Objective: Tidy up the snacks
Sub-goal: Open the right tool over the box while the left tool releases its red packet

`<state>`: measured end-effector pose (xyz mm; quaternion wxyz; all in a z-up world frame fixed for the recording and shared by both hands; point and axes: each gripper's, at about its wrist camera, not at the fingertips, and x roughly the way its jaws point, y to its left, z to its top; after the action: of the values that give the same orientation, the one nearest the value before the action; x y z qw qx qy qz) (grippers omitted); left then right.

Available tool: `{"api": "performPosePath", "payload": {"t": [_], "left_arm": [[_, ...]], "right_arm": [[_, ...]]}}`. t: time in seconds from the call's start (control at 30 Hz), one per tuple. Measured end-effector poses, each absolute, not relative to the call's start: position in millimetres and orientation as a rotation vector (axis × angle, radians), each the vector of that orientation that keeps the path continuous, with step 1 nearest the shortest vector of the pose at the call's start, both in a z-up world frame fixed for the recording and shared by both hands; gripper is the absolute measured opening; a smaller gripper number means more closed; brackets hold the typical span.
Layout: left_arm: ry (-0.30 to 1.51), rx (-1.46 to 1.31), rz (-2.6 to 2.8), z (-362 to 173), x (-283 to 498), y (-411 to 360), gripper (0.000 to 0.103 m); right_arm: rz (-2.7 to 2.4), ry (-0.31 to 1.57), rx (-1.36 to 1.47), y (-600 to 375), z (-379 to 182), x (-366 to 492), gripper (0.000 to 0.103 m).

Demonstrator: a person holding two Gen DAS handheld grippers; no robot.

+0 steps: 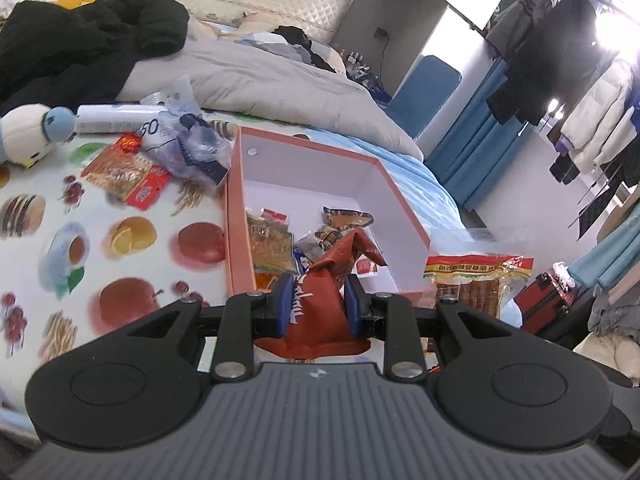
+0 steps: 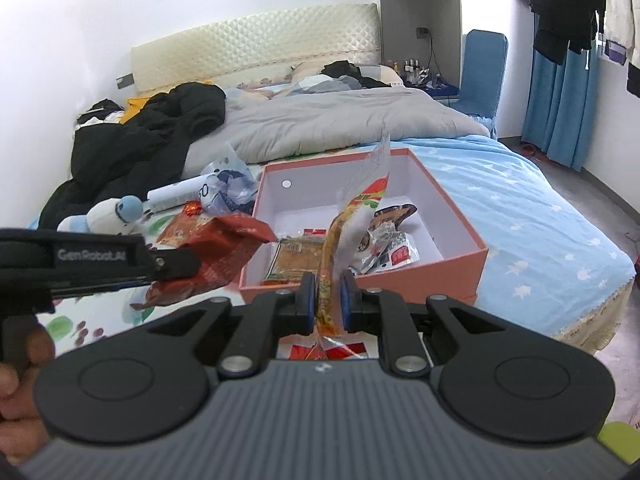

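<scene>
My left gripper [image 1: 319, 305] is shut on a crumpled dark red snack bag [image 1: 332, 280], held above the near end of the open pink box [image 1: 404, 204]. It also shows in the right wrist view [image 2: 208, 256], left of the box [image 2: 464, 236]. My right gripper [image 2: 326, 300] is shut on a clear packet with an orange, red and green label [image 2: 356, 208], held upright over the box's near wall; in the left wrist view this packet [image 1: 476, 280] hangs right of the box. Several snack packets [image 1: 272, 240] lie inside the box.
On the fruit-print cloth [image 1: 132, 264] left of the box lie a red-orange snack packet [image 1: 124, 172], a crumpled clear plastic bag [image 1: 188, 140], a white tube [image 1: 116, 118] and a plush toy [image 1: 28, 132]. A black jacket [image 2: 140, 144] and grey duvet [image 2: 328, 120] lie behind.
</scene>
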<state>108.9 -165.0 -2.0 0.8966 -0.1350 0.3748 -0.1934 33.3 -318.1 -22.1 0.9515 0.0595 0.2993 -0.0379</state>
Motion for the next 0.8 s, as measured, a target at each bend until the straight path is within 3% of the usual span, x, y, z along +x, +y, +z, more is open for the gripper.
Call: {"api": "performPosePath", "payload": {"t": [0.37, 0.8], "left_arm": [[0.822, -0.207, -0.406, -13.3, 203.2, -208.4, 0.032], [0.913, -0.114, -0.422, -66.0, 299.2, -260.4, 0.032]], "right_arm": [[-0.08, 0.627, 0.154, -358.4, -30.1, 103.0, 0.016], [-0.078, 0.692, 0.215, -403.8, -69.5, 188.5, 0.017]]}}
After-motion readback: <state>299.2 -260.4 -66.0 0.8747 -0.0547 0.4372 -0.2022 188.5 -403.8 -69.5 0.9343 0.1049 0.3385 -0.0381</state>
